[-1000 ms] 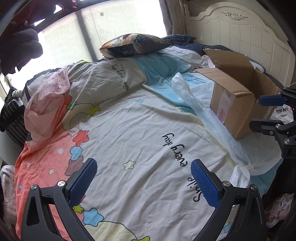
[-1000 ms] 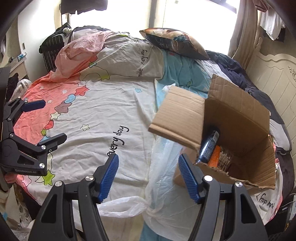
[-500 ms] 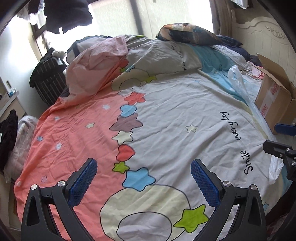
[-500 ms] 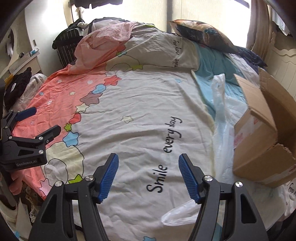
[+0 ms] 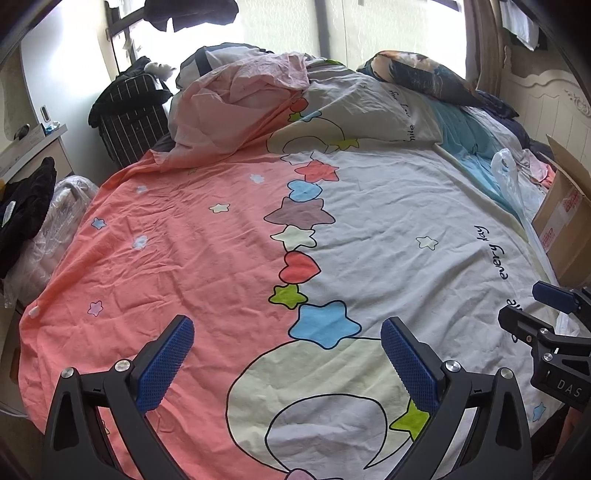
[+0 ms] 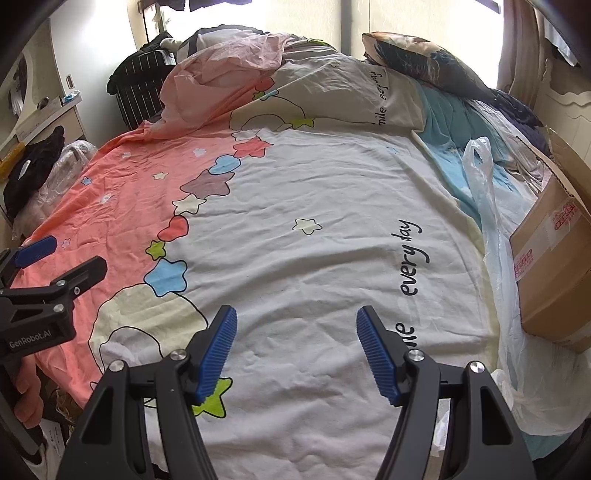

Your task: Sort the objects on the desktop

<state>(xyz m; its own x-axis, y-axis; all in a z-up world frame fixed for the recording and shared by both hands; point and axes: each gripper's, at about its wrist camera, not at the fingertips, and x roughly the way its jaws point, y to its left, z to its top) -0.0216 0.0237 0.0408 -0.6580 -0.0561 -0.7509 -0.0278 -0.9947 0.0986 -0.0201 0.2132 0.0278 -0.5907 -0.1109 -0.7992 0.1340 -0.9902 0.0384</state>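
Right wrist view has swung off the cardboard box (image 6: 550,266) toward the sheet (image 6: 295,258), both tools still apart and empty.

Strong daylight floods in through the window (image 5: 288,33) along the top of both views and burns it out to plain white there. The bedspread (image 5: 229,236) is lit evenly, with only soft shadows in its wrinkles. Both views are sharp in the middle; the fisheye bends straight lines toward the edges, and the corners fall off into black.
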